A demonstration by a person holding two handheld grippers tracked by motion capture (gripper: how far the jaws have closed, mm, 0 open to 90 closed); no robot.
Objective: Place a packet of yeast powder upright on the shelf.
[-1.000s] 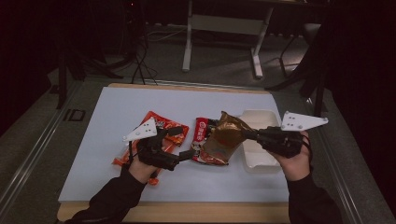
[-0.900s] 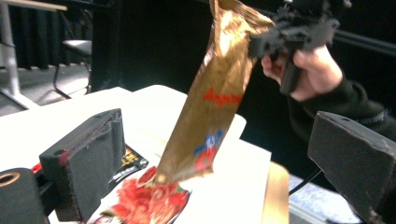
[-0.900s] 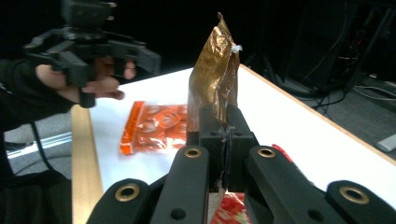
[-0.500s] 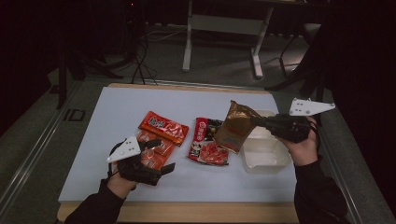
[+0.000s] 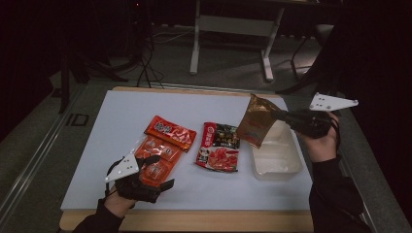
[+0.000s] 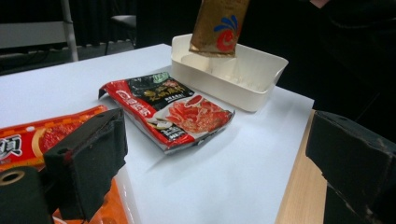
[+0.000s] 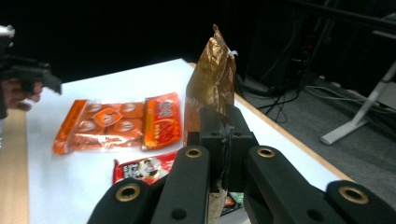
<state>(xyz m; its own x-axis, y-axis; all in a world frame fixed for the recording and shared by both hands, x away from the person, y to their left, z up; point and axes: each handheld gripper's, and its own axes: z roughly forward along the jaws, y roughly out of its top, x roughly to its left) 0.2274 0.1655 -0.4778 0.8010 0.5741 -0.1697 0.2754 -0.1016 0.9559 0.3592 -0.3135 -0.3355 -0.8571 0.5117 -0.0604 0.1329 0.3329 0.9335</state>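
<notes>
My right gripper is shut on the top edge of a gold-brown packet, which hangs tilted over the white tub at the right. In the right gripper view the jaws pinch that packet upright. My left gripper stands open near the table's front left, by the orange packet. Its wide-apart jaws hold nothing. A red and black packet lies flat mid-table, also seen as the red and black packet ahead of the left jaws.
A red-orange packet overlaps the orange one's far end. The white mat covers the table, with a wooden edge in front. Beyond the table stand a metal stand's legs and cables on the floor.
The left gripper drew back from the packets to the front left. The right gripper lifted the gold-brown packet up and right, over the tub.
</notes>
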